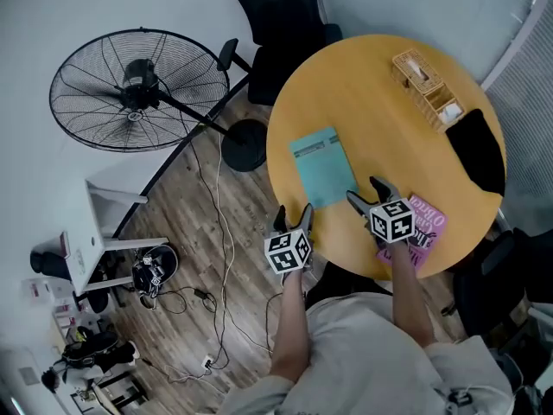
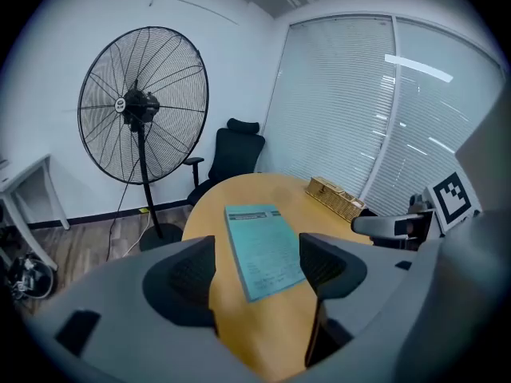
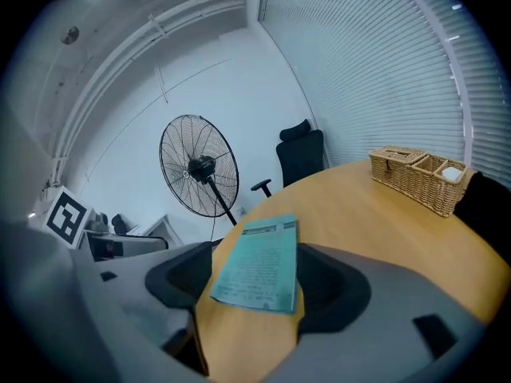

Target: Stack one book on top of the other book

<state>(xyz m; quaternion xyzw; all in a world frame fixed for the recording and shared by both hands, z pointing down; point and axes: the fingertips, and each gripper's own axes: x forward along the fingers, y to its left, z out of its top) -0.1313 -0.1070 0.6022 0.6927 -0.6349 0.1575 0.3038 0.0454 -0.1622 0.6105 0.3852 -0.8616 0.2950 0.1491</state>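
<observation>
Teal book [image 1: 323, 168] just beyond left tongs [image 1: 294, 216], right tongs [image 1: 365, 191]

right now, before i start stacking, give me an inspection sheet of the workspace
surface: round wooden table
job's things: teal book flat near the front edge; pink book flat at the front right edge, partly under the right gripper; apart, not stacked
clutter: wicker basket at the far side; dark object at the right edge, cannot tell what
grippers: left hand-held gripper open, empty, by the front edge; right hand-held gripper open, empty
cables: loose cables on the floor
surroundings: standing fan, black office chair, white desk, window blinds
</observation>
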